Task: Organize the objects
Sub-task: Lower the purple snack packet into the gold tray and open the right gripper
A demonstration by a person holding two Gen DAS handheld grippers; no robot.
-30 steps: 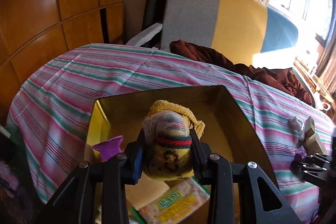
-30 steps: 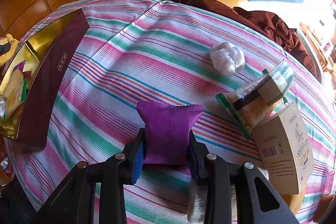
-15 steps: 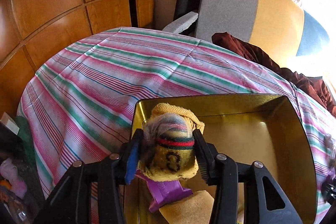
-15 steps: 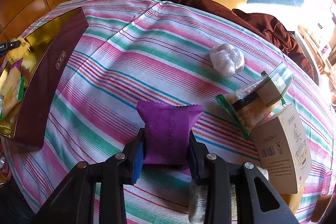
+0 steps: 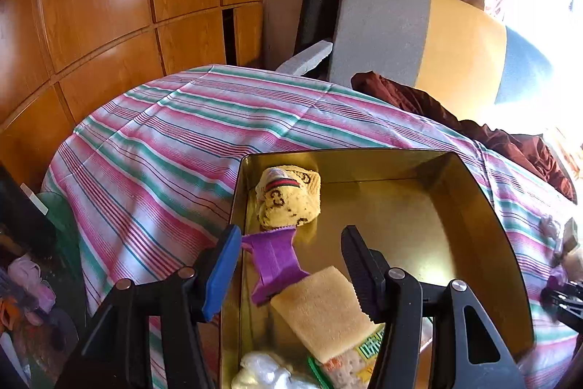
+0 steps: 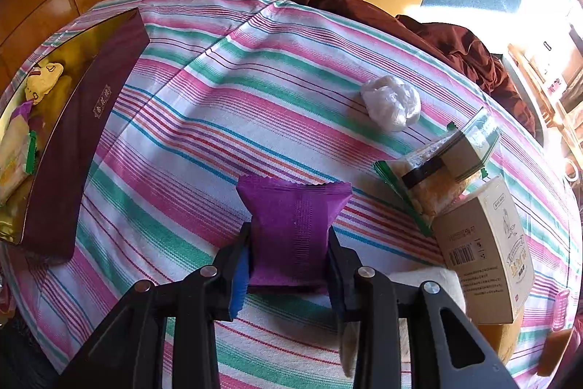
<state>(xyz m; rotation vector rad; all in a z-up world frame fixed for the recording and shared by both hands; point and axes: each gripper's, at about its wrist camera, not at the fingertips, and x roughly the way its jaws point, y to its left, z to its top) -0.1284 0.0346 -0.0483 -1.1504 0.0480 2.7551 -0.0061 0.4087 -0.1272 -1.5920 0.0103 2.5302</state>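
Note:
My left gripper (image 5: 291,246) is open and empty above the gold-lined box (image 5: 419,206). A rolled yellow sock (image 5: 289,197) lies in the box's far left corner. In front of it lie a purple packet (image 5: 273,257) and a tan sponge-like pad (image 5: 324,312). My right gripper (image 6: 289,254) is shut on a purple snack packet (image 6: 293,221) just above the striped tablecloth (image 6: 226,104). The box (image 6: 73,133) shows at the left in the right wrist view, with the sock (image 6: 43,79) inside.
A white plastic wad (image 6: 391,102), a clear-wrapped snack (image 6: 437,166) and a beige carton (image 6: 488,254) lie at the right. A dark red cloth (image 6: 364,6) lies at the table's far edge. A wooden cupboard (image 5: 109,6) stands at the left.
My left gripper has opened and let go of the yellow sock, which now lies in the box's far left corner. The right gripper has held still with its packet.

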